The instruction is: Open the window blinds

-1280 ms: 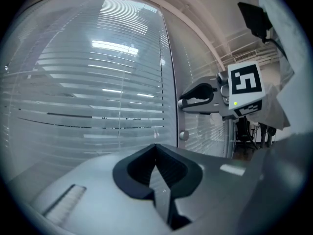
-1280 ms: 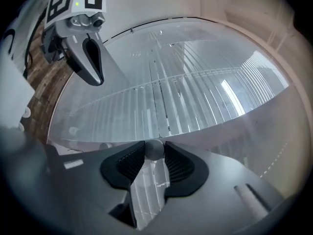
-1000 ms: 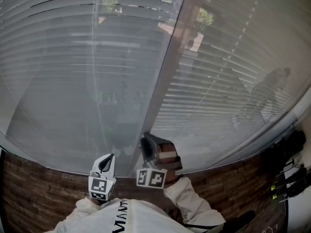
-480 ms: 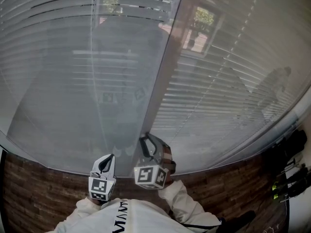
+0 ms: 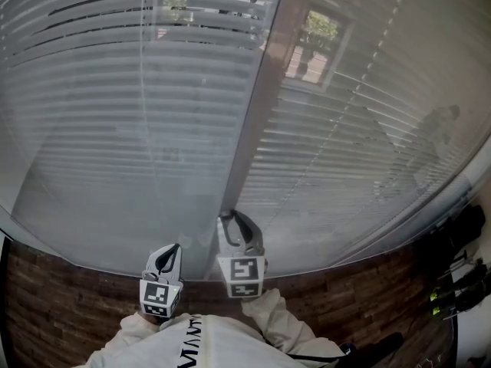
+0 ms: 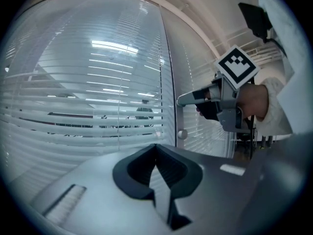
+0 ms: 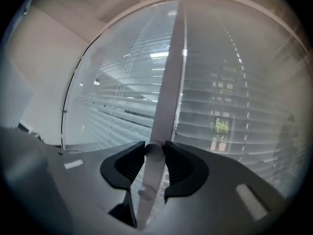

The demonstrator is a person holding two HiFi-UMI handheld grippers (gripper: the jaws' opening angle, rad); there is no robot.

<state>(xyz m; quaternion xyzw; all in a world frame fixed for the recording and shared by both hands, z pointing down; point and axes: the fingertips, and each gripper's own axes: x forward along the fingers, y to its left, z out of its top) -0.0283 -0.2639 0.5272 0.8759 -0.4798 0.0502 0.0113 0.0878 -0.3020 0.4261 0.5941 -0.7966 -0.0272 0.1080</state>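
1. Right gripper view alone shows the right tool (image 7: 154, 148) clamped on a round knob (image 7: 154, 152), lower centre.
2. Left gripper view: left tool (image 6: 156, 149) together, empty.
3. Head view: blinds (image 5: 115, 113) fill the upper frame.

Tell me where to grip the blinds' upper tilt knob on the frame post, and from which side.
Grip the knob across its round rim, with the fingers on either side, coming head-on at the glass, roughly level. It sticks straight out of the vertical post, so that approach likely lets the wrist roll it. The right gripper holds it so.
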